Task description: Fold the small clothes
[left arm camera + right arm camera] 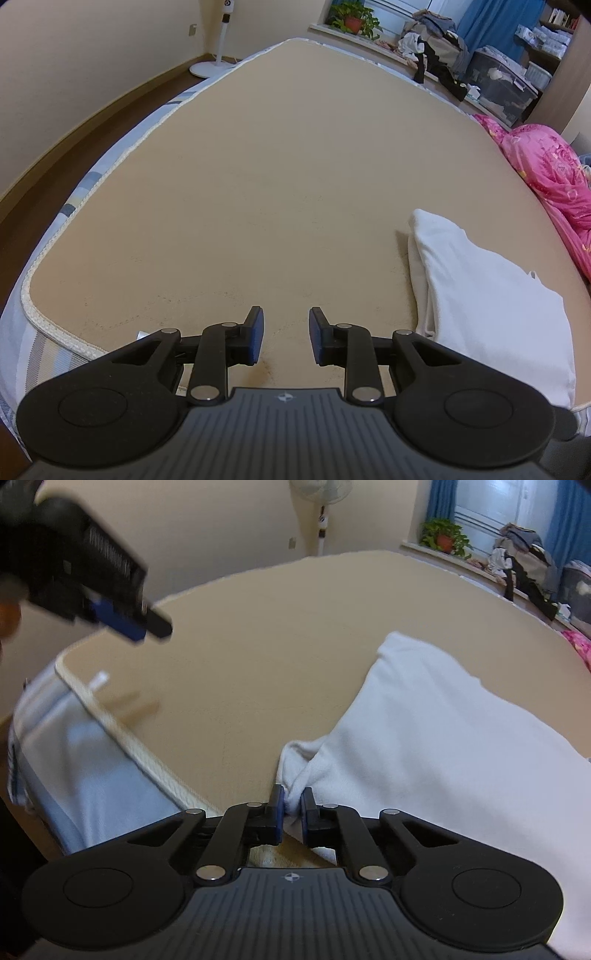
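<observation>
A white garment lies folded on the tan bed cover, toward its near right side. My right gripper is shut on a bunched corner of that white cloth near the bed's front edge. In the left wrist view the same white garment rests to the right of my left gripper, which hovers over bare cover with its blue pads apart and nothing between them. The left gripper also shows blurred at the upper left of the right wrist view.
The bed cover has a braided cream edge on the left. A pink quilt lies at the right side. A standing fan, a potted plant and piled clothes stand beyond the bed.
</observation>
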`<action>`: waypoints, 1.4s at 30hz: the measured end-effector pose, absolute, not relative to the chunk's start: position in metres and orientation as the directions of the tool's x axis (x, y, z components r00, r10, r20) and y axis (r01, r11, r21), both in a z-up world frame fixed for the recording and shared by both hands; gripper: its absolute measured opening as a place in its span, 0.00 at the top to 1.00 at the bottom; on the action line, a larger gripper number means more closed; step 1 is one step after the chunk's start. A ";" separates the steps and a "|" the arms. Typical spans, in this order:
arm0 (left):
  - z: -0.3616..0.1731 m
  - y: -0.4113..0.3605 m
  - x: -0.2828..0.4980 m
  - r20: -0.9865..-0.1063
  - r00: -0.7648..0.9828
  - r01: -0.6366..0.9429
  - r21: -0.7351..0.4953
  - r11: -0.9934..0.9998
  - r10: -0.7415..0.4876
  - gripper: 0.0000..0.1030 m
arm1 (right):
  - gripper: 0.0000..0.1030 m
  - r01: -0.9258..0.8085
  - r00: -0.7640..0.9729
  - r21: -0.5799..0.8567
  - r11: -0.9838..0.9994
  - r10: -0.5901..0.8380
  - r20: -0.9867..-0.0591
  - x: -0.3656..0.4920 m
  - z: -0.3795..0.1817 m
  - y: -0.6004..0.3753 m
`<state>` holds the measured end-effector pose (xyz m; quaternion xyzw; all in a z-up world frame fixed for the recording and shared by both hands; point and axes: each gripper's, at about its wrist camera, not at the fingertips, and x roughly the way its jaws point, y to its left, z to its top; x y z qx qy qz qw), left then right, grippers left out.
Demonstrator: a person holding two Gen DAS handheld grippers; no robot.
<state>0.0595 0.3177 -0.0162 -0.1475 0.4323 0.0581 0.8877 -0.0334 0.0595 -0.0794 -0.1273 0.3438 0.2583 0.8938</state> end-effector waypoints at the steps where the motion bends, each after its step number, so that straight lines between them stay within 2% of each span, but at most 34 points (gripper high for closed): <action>1: -0.017 0.317 0.060 -0.785 0.619 -0.230 -0.208 0.951 -0.022 0.71 | 0.92 -0.543 0.636 -0.039 0.839 0.381 -0.671 -0.033 -0.074 0.057; 4: -0.018 0.313 0.062 -0.791 0.611 -0.231 -0.194 0.953 -0.013 0.71 | 0.92 -0.513 0.654 0.020 0.858 0.405 -0.639 -0.031 -0.055 0.045; 12: -0.026 0.289 0.072 -0.812 0.583 -0.212 -0.120 0.970 0.027 0.71 | 0.93 -0.318 0.736 0.329 0.889 0.450 -0.505 -0.009 0.009 -0.054; 15: -0.026 0.276 0.075 -0.810 0.586 -0.194 -0.103 0.976 0.031 0.71 | 0.94 -0.186 0.810 0.436 0.881 0.389 -0.440 -0.012 0.026 -0.127; 18: -0.026 0.260 0.080 -0.808 0.588 -0.169 -0.087 0.982 0.030 0.71 | 0.94 0.002 0.881 0.538 0.843 0.253 -0.400 -0.033 0.024 -0.214; 20: -0.027 0.248 0.083 -0.809 0.587 -0.149 -0.074 0.986 0.028 0.71 | 0.95 0.149 0.901 0.546 0.824 0.114 -0.419 -0.052 0.010 -0.263; 23: -0.031 0.230 0.091 -0.814 0.581 -0.115 -0.046 0.992 0.030 0.71 | 0.94 0.409 0.832 0.515 0.753 -0.075 -0.550 -0.074 -0.031 -0.318; 26: -0.036 0.210 0.097 -0.821 0.571 -0.079 -0.017 0.997 0.031 0.71 | 0.93 0.570 0.693 0.473 0.672 -0.085 -0.716 -0.078 -0.082 -0.352; 27: -0.038 0.204 0.099 -0.822 0.568 -0.067 -0.009 0.998 0.031 0.71 | 0.92 0.609 0.681 0.507 0.610 -0.074 -0.729 -0.083 -0.093 -0.363; 31: -0.042 0.177 0.103 -0.816 0.577 -0.014 0.020 1.000 0.025 0.71 | 0.82 0.553 0.736 0.534 0.640 -0.074 -0.673 -0.091 -0.091 -0.372; 32: -0.043 0.170 0.104 -0.813 0.582 0.001 0.025 1.000 0.020 0.71 | 0.69 0.526 0.752 0.547 0.652 -0.055 -0.657 -0.090 -0.091 -0.377; 34: -0.044 0.157 0.104 -0.807 0.591 0.025 0.025 0.999 0.006 0.71 | 0.53 0.485 0.769 0.583 0.652 -0.001 -0.639 -0.084 -0.093 -0.385; 35: -0.044 0.150 0.104 -0.799 0.601 0.039 0.023 0.999 -0.005 0.71 | 0.53 0.472 0.767 0.598 0.647 0.033 -0.641 -0.076 -0.096 -0.390; 36: -0.042 0.142 0.103 -0.787 0.616 0.059 0.023 0.998 -0.018 0.71 | 0.58 0.470 0.754 0.602 0.646 0.062 -0.654 -0.070 -0.101 -0.394; 37: -0.040 0.133 0.101 -0.772 0.634 0.085 0.022 0.996 -0.037 0.71 | 0.92 0.483 0.735 0.586 0.651 0.063 -0.675 -0.065 -0.105 -0.396; 38: -0.038 0.122 0.098 -0.755 0.653 0.117 0.018 0.993 -0.063 0.71 | 1.00 0.501 0.704 0.549 0.669 0.054 -0.708 -0.061 -0.106 -0.395; 41: -0.030 0.088 0.091 -0.722 0.674 0.215 -0.013 0.976 -0.158 0.71 | 1.00 0.594 0.586 0.402 0.696 -0.033 -0.809 -0.058 -0.106 -0.394; 42: -0.028 0.075 0.089 -0.717 0.669 0.248 -0.032 0.968 -0.195 0.71 | 0.96 0.631 0.559 0.356 0.689 -0.085 -0.824 -0.061 -0.101 -0.397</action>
